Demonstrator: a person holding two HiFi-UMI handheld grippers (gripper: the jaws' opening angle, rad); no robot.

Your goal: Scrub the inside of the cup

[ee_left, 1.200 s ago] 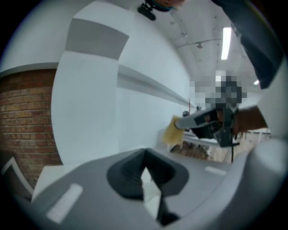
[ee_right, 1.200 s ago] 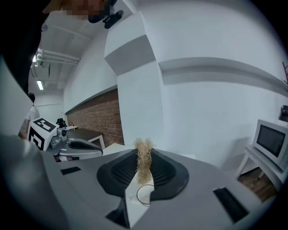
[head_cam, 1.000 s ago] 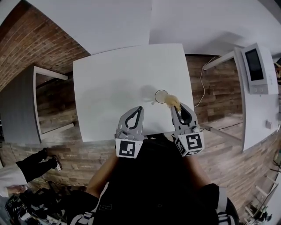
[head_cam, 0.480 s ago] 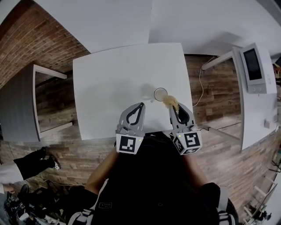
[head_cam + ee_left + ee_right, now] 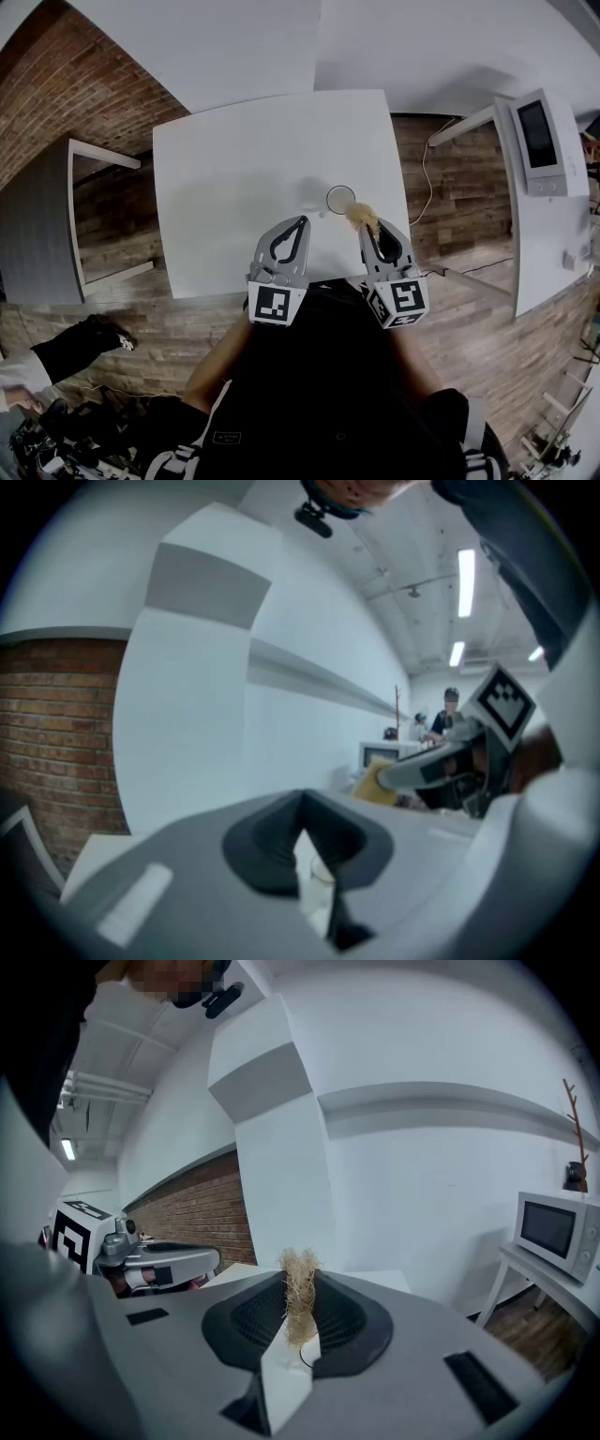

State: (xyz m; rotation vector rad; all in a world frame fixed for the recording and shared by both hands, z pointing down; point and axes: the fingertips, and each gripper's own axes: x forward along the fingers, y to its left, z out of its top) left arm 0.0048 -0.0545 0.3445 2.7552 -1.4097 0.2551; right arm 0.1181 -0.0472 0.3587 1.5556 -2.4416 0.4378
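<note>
The scrubbing has not started yet. I judge this to be the approach step: the pad is near the cup but not inside it. The right hand-held gripper [image 5: 367, 230] is closed on a tan, fibrous scrub pad [image 5: 361, 217], which sticks out past the tips of its jaws. The left hand-held gripper [image 5: 301, 223] is closed too; its jaw tips meet and nothing is between them.

For the next move, I think the pad must come above the rim and then go down into the mouth of the cup. Nothing holds the cup, so it may slide or tip under the pad. The left hand-held gripper would probably need to open and take the cup by its wall first.

The cup [image 5: 340, 200] is a clear glass. It stands upright on the white tabletop [image 5: 244, 150], in the right part, near the edge on the person's side. In the head view it is at about 11 o'clock from the pad, just beside it; whether the pad touches the rim I cannot tell. From the tips of the left hand-held gripper the cup is at about 2 o'clock, near but apart.
</note>
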